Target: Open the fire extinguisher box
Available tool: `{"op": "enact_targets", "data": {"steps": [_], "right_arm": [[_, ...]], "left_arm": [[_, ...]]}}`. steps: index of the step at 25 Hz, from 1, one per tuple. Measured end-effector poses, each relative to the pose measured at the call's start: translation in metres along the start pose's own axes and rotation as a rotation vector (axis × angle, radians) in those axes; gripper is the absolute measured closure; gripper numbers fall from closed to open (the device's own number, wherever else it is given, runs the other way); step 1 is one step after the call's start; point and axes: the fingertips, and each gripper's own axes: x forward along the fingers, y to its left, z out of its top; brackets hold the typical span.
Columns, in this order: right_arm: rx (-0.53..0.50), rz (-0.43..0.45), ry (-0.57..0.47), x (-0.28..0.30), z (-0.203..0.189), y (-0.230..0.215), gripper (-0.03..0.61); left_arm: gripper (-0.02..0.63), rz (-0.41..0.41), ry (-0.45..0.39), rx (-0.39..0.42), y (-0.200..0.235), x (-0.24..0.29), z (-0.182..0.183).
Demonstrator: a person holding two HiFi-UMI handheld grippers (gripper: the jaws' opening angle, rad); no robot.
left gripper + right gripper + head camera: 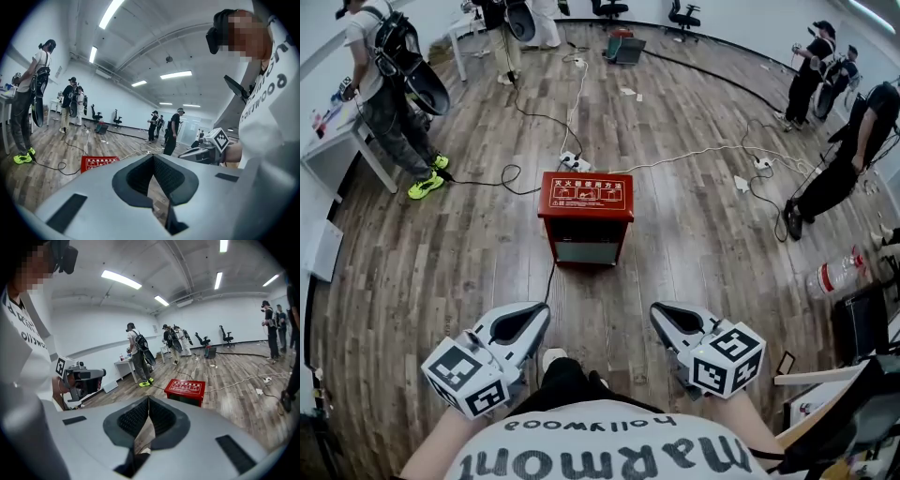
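Fire extinguisher box (585,208): red, white print on its top, lid down, pale front panel facing the person. It stood alone in the middle of the wood-plank floor (441,262), well apart from both grippers.

Power strip (570,161): on the floor just behind the box. A black cable (511,173) looped off toward the floor's left edge and a white cable (694,153) toward the right.

Left hand-held gripper (540,314): jaws fully together, nothing between them, held low near the person's body.

Right hand-held gripper (661,314): jaws likewise closed and empty, level with the left.

Bench (333,131): white, at the floor's left edge, a person in lime-yellow shoes (389,94) beside it.

Office chairs (684,15): along the far wall.

Plastic bottle (834,275): lying near the right edge.

Other standing people (811,80): at the far right.
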Motion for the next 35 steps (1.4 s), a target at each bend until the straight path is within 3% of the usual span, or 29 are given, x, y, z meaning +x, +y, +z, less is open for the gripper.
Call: {"op": "enact_targets", "data": {"steps": [9, 22, 26, 35], "right_arm": [[0.046, -0.078, -0.010, 0.033, 0.035, -0.015, 0.568], [0.028, -0.086, -0.043, 0.127, 0.084, -0.005, 0.568], [0.034, -0.098, -0.067, 0.143, 0.092, -0.005, 0.568], [0.048, -0.105, -0.019, 0.158, 0.090, -0.009, 0.568]], "left_arm": [[0.607, -0.077, 0.004, 0.013, 0.050, 0.022, 0.027], [0.607, -0.114, 0.020, 0.029, 0.144, 0.022, 0.051], [0.607, -0.140, 0.034, 0.048, 0.162, 0.027, 0.054], [0.607, -0.159, 0.038, 0.009, 0.177, 0.036, 0.052]]}}
